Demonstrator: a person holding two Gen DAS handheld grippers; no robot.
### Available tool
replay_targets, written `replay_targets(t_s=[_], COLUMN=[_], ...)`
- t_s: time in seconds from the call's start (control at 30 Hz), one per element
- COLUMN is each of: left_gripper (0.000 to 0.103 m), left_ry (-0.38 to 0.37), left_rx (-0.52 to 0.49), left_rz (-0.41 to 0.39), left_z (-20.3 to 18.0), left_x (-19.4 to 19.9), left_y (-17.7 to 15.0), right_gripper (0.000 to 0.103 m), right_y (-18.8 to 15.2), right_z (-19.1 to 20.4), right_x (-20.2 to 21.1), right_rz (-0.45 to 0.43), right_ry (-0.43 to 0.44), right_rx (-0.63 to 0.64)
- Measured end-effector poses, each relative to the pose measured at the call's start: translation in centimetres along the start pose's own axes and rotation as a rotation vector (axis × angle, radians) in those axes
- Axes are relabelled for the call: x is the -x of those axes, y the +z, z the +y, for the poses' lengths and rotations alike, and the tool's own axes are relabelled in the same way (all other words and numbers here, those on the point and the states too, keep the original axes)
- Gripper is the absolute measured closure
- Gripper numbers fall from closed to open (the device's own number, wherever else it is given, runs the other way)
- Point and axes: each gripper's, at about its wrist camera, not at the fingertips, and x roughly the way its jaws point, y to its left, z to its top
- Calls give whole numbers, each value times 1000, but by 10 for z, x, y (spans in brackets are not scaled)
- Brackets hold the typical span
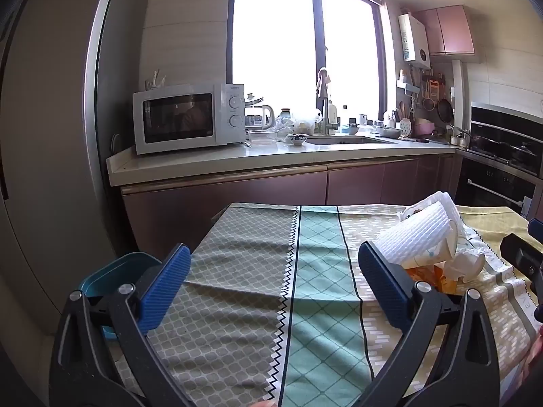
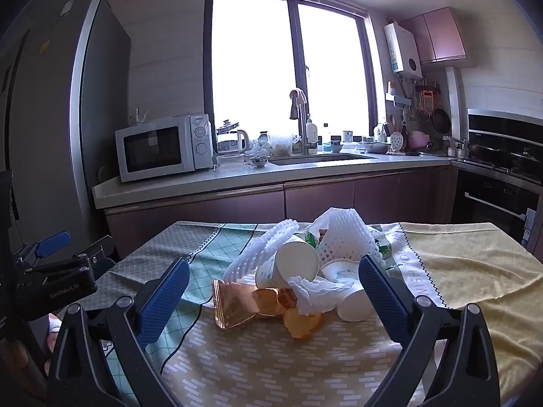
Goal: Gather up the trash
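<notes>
While both tongs stand wide and empty, aim your right gripper (image 2: 274, 288) at the trash pile (image 2: 305, 271) heaped mid-table just ahead; take the copper wrapper (image 2: 237, 302) by its near edge first. Keep your left gripper (image 1: 274, 285) clear, toward the blue bin (image 1: 115, 271) beside the table (image 1: 237, 305).

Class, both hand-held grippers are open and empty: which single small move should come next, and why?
Probably ease the right hand-held gripper forward onto the gold wrapper: it lies nearest, at the trash pile's front edge, between the open jaws. The blue bin waits left.
</notes>
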Motion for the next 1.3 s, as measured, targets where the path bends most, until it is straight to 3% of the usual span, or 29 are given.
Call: replay_targets(t_s=[0.47, 1.3], left_gripper=[6, 6], left_ry=[-1, -3], left_rx=[-5, 13], left_rz=[-12, -37], left_z=[2, 8], left_x=[28, 30], left_y=[10, 3], right_gripper=[6, 7], right_y=[5, 5], right_z=[10, 11], right_x=[15, 21], right_rz=[-23, -41], right_ry=[-5, -8], right_rx=[27, 27])
